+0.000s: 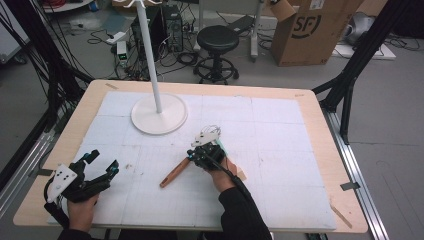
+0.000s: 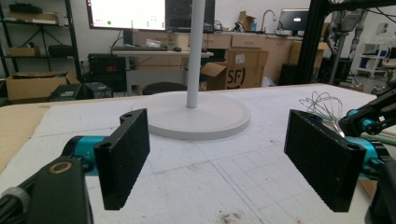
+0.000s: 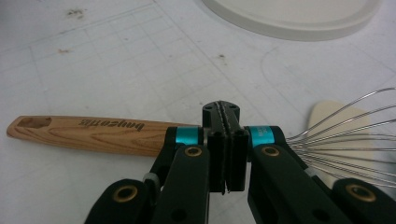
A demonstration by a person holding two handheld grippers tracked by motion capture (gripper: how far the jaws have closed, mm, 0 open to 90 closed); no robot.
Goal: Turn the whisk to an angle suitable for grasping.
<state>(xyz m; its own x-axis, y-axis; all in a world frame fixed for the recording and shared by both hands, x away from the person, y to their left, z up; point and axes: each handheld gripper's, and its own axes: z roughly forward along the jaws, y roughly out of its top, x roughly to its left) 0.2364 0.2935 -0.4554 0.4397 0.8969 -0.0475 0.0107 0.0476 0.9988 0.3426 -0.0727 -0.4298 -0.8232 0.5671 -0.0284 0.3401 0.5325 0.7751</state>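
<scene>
A whisk with a wooden handle [image 1: 174, 173] lies on the white mat, its wire loops [image 1: 214, 131] pointing away to the right. In the right gripper view the handle [image 3: 84, 133] runs left and the wires [image 3: 345, 135] fan right. My right gripper [image 1: 192, 155] is shut and its tips [image 3: 221, 107] sit over the whisk's neck; I see nothing between the pads. At the table's near left corner my left gripper [image 1: 103, 162] is held open and is holding nothing [image 2: 217, 140].
A white pole stand with a round base [image 1: 159, 114] stands at mid-back of the mat [image 2: 191, 116]. A cream flat piece [image 3: 334, 114] lies under the wires. Off the far edge are a black stool [image 1: 217, 42] and a cardboard box [image 1: 310, 30].
</scene>
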